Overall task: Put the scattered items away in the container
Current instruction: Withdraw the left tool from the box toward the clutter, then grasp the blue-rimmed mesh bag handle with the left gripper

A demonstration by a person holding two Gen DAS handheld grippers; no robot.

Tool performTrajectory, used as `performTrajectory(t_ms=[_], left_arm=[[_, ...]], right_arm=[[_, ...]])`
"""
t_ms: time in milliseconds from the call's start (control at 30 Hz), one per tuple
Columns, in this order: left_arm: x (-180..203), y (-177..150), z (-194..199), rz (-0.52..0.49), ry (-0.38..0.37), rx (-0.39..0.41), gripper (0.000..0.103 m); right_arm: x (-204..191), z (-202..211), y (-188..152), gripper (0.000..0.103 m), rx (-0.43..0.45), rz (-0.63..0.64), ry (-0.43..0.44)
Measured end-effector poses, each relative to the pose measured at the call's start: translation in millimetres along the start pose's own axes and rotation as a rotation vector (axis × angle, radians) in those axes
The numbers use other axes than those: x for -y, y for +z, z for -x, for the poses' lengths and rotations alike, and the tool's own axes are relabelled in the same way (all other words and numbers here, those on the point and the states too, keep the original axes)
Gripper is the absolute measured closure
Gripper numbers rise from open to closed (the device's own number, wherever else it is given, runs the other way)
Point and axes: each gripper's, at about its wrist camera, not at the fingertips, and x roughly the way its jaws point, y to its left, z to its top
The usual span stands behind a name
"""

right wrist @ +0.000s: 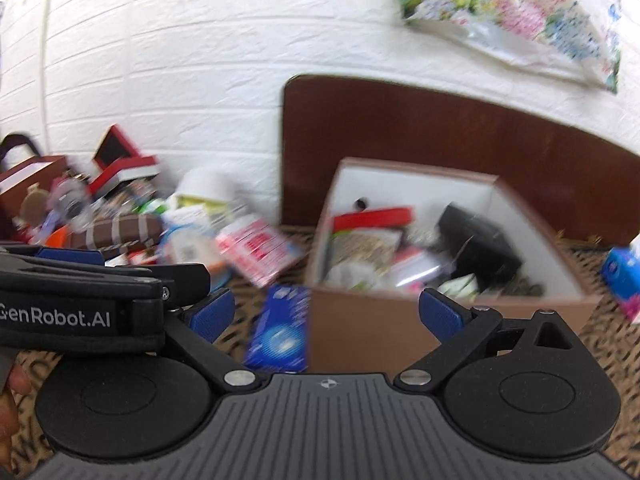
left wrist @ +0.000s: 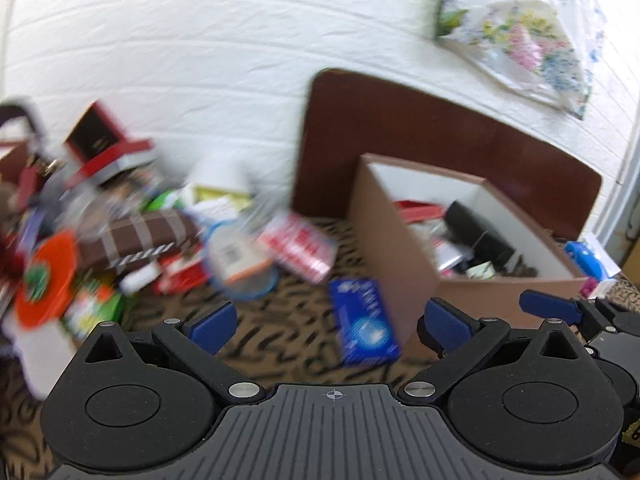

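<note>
White brick wall (left wrist: 180,40), floral cloth (right wrist: 520,16)

A white brick-pattern wall (left wrist: 200,40) fills the background. A dark brown board (right wrist: 440,128) leans against it. Above the board hangs a floral cloth (right wrist: 520,12). Below the board lies a leopard-print surface (left wrist: 280,340).

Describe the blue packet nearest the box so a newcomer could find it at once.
Start at the open brown cardboard box on the patterned cloth. Leaning against its left outer wall, apart from the heap of clutter further left, lies the flat blue packet. It is the only solid dark-blue pack there, with a pale round emblem near its lower end.
</note>
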Motion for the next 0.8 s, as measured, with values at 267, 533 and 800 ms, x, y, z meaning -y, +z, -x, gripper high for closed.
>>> performTrajectory(t_ms=[267, 533, 800], left_arm=[[-56.7, -14.4, -2.2, 0.078, 0.038, -0.037, 0.000], [-84.0, -3.9, -35.9, 0.106, 0.044, -0.066, 0.003], [-102.1, 16.7, -89.4, 0.083, 0.055, -0.088, 0.012]], right_arm=[[-44.4, -20.9, -20.3, 0.004, -0.054, 0.023, 0.111], [-63.7, -57.7, -19.5, 0.004, -0.064, 0.075, 0.133], [-82.6, -104.8, -13.8, 0.011, -0.078, 0.150, 0.137]])
